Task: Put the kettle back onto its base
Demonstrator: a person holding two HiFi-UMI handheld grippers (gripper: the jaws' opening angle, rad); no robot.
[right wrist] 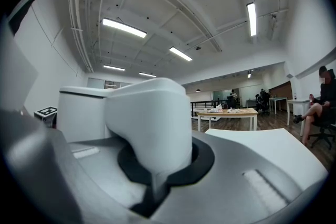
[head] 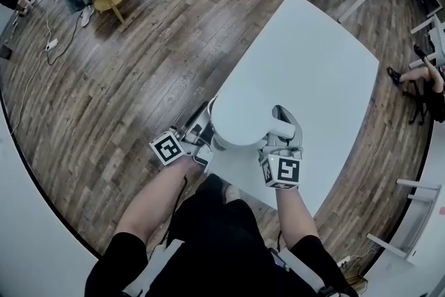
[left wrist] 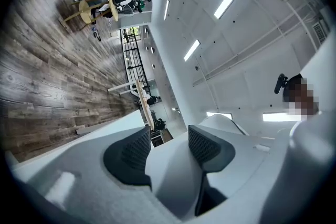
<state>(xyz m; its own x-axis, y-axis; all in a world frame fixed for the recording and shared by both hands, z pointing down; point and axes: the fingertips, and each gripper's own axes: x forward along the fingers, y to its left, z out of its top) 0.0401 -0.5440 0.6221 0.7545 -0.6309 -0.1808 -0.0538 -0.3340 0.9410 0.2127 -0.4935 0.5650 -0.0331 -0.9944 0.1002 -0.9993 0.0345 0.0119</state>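
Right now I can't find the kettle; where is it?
In the head view the kettle is at the white table's near corner, its handle clamped in the right gripper, the left gripper close on its left.

Both bare forearms reach forward to the near edge of the table (head: 327, 80), left forearm (head: 154, 197) angled inward, right forearm (head: 295, 209) straighter. The left gripper (left wrist: 169, 148) lies on its side, jaws apart with nothing pinched. The right gripper (right wrist: 156, 162) points about level, jaws clamped on the kettle handle (right wrist: 149, 123).
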